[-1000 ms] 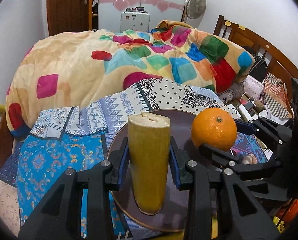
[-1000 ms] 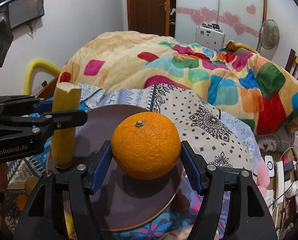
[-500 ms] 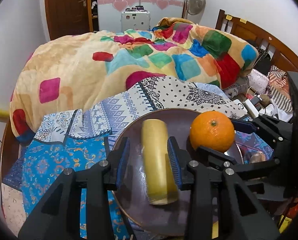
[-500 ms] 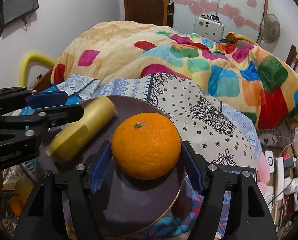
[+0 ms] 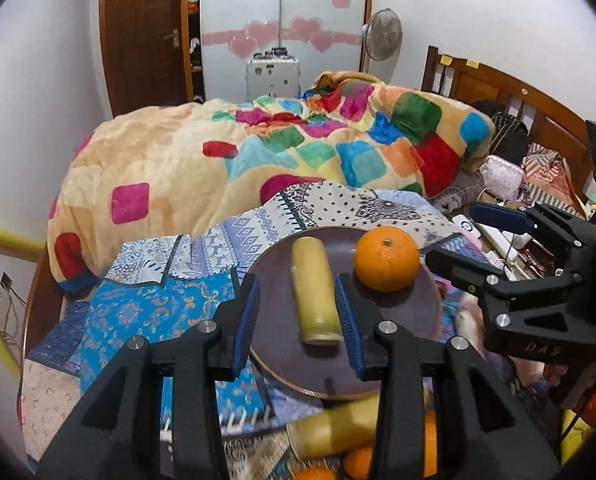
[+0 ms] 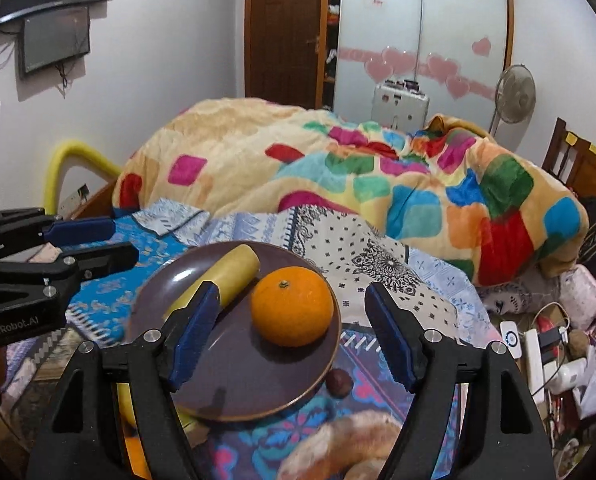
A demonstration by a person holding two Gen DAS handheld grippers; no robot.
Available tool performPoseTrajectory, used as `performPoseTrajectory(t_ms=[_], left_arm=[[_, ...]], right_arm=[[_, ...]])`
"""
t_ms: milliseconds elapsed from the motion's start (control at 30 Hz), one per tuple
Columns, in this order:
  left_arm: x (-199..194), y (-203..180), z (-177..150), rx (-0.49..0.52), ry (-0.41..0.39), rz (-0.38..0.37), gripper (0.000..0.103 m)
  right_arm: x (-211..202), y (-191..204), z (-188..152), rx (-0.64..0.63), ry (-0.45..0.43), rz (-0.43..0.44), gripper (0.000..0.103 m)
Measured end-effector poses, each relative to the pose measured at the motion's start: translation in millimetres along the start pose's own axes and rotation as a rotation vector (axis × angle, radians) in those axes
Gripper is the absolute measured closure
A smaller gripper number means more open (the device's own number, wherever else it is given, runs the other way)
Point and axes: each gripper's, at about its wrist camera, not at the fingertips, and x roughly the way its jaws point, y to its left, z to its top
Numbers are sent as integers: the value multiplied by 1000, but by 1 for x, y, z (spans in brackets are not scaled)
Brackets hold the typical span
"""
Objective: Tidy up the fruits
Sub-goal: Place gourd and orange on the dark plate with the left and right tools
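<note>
1. Left claw (image 5: pixel 296 314) spread, clear of the yellow fruit piece (image 5: pixel 315 290) lying on the brown plate (image 5: pixel 393 356) just ahead.
2. Right claw (image 6: pixel 294 334) spread, jaws just opened wider, nothing pinched; orange (image 6: pixel 292 306) on the plate ahead, between the pads, untouched.

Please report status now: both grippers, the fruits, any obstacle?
Left gripper open. Right gripper open, jaws just widened. Banana piece and orange lie free on plate. No obstacle.

We see a round orange (image 6: pixel 292 306) sitting stem up on our brown plate (image 6: pixel 234 384), beside a yellow banana piece (image 6: pixel 234 274) lying flat.
</note>
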Motion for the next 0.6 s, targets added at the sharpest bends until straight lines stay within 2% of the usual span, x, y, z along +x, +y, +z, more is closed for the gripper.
performPoseTrajectory(t_ms=[300,433,600], left_arm=[[-58,-8,-23,-11,-52,-9,56],[-77,-8,-36,-19,-61,-8,54],[-90,-9,-58,-16,-58,-2,49]], right_arm=[[-58,17,-10,10,-84,3,30],[-73,24,-22,30,-93,27,26],[-83,36,-41,28,-99,30,25]])
